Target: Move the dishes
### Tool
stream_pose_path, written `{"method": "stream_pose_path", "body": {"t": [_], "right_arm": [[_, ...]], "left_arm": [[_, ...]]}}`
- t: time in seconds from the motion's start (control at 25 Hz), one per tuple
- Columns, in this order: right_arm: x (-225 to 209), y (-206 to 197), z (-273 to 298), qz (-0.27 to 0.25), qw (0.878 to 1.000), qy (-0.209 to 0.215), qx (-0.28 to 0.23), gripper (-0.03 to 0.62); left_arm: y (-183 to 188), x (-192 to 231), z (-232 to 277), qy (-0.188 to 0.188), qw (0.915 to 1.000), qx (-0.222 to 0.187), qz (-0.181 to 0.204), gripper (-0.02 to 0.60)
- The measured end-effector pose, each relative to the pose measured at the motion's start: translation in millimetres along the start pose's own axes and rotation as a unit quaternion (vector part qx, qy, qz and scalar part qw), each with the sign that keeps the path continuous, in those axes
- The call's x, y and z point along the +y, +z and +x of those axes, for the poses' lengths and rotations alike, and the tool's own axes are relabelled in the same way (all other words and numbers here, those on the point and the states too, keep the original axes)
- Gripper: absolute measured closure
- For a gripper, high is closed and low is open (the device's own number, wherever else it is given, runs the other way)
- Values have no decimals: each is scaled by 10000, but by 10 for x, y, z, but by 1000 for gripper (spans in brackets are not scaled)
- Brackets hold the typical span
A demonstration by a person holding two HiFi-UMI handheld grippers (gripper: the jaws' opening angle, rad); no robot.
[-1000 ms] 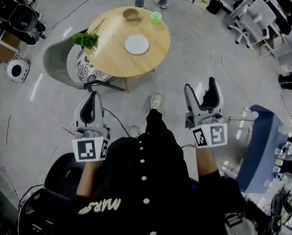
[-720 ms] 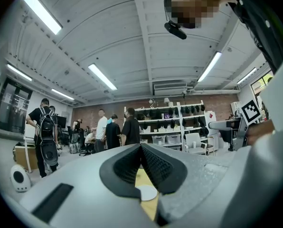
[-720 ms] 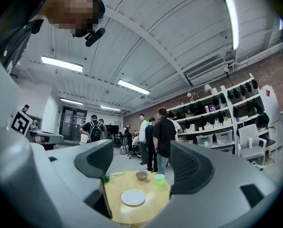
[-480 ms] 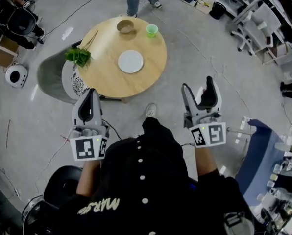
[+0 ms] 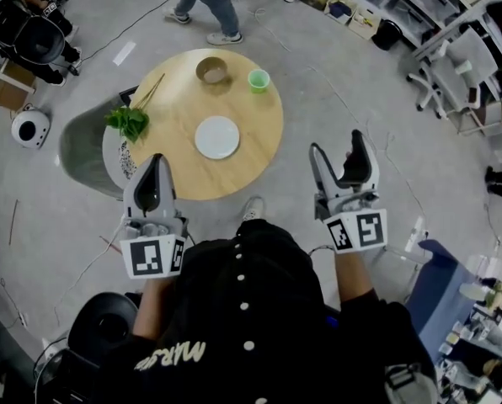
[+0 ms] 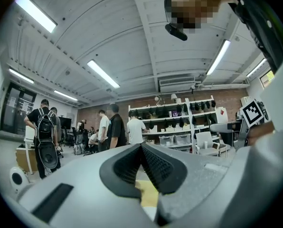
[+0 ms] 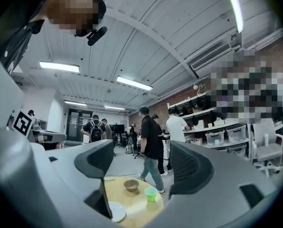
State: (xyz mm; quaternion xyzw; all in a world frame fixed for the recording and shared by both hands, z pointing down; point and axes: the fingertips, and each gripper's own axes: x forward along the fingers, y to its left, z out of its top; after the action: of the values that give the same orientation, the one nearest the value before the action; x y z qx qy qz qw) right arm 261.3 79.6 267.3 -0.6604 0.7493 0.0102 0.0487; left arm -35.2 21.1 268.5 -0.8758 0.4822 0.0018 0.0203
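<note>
A round wooden table (image 5: pixel 179 171) stands ahead of me in the head view. On it are a white plate (image 5: pixel 217 136), a brown bowl (image 5: pixel 211 70), a green cup (image 5: pixel 258 80), a bunch of green leaves (image 5: pixel 127 122) and thin sticks (image 5: pixel 150 90). My left gripper (image 5: pixel 157 162) hangs in the air over the table's near left edge, its jaws shut and empty. My right gripper (image 5: pixel 337 146) is held to the right of the table over the floor, open and empty. Between its jaws the right gripper view frames the bowl (image 7: pixel 131 185), cup (image 7: pixel 151 194) and plate (image 7: pixel 116 211).
A grey chair (image 5: pixel 82 150) with a patterned cushion stands at the table's left. A person (image 5: pixel 203 2) walks behind the table. A white round device (image 5: pixel 29 127) sits on the floor at left, a black stool (image 5: pixel 104 326) beside me, a blue seat (image 5: pixel 445 289) at right.
The table and its dishes have slid down and nearer in the head view as I approach. The person behind it has walked left. Both grippers keep their pose and state.
</note>
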Motion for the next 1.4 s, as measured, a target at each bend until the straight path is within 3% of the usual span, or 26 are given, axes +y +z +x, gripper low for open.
{"method": "stream_pose_path", "body": {"t": [0.28,0.6,1.12,1.4], "right_arm": [[-332,-133,476,131,9994,320,66,237],[-67,-409,972,240,9969,648,370,235],[332,-549,1545,80,9977,479,471,233],[250,-1019,1769,39,9947,411,941,232]], "left_arm": [[-80,-78,445,262,9996,85,-80,578],[-293,382,401,762,9963,350,-200,578],[-223,1100,484,569,9980,245,-140,578],[-300,1228,517,546,9977,365,-150,578]]}}
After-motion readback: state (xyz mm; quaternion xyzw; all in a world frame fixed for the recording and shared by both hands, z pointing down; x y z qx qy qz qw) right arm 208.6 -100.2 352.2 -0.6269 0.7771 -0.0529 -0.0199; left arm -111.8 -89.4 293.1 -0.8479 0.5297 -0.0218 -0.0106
